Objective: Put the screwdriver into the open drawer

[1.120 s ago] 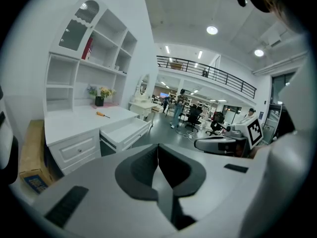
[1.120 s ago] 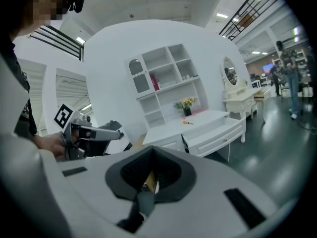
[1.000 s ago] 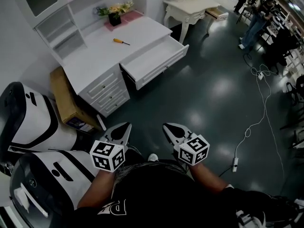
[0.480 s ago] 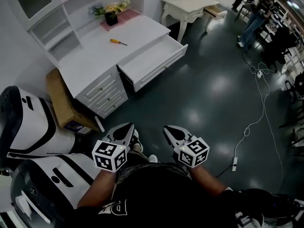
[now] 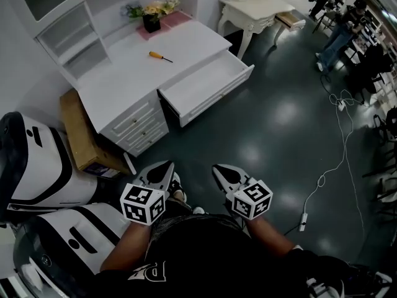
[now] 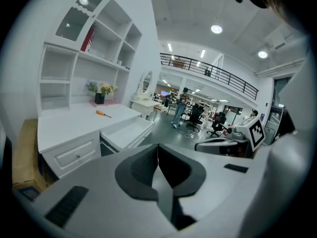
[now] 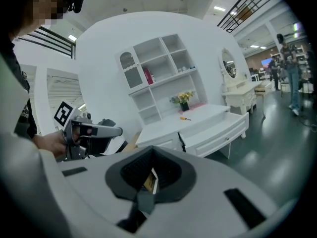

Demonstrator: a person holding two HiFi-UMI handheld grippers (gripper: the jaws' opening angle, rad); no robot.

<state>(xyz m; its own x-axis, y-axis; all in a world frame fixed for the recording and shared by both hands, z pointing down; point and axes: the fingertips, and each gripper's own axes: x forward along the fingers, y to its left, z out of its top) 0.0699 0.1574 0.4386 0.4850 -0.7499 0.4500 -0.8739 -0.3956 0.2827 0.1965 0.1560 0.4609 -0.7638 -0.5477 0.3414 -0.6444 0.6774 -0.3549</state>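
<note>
Head view: the screwdriver lies flat on the white counter, near the potted flowers and outside the open drawer, which projects from the counter front. The left gripper and right gripper are held side by side over the dark floor, well apart from the counter. Left gripper view: fingers clenched together, nothing between them. Right gripper view: fingers clenched together, nothing grasped.
</note>
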